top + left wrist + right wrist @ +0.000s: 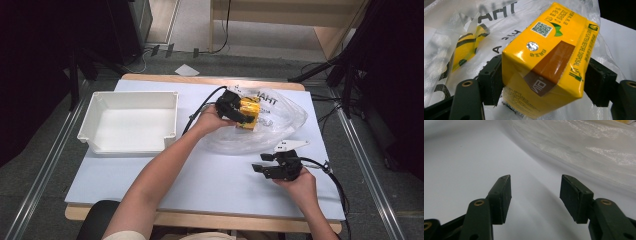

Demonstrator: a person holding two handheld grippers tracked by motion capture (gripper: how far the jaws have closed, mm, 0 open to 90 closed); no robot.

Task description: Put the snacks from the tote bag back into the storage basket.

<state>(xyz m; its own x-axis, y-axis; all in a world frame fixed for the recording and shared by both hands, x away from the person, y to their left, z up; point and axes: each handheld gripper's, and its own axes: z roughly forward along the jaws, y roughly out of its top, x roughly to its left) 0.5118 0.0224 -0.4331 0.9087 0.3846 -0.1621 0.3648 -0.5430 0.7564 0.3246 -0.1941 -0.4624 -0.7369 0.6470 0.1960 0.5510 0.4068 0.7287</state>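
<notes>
A yellow drink carton (249, 114) (544, 62) is clamped between the pads of my left gripper (239, 116) (544, 82), held over a clear plastic bag (270, 125) (486, 30) with black lettering. Another yellow item (467, 47) shows through the bag's film. My right gripper (263, 163) (535, 197) is open near the bag's front edge, low over the pale table (210, 175) (461, 157), with nothing between its fingers. The bag's film (586, 147) lies just ahead of it.
A white empty tray (97, 107) sits at the table's back left. A small white flat piece (291, 145) lies by the right gripper. Cables trail from both grippers. Dark stands and floor rails flank the table.
</notes>
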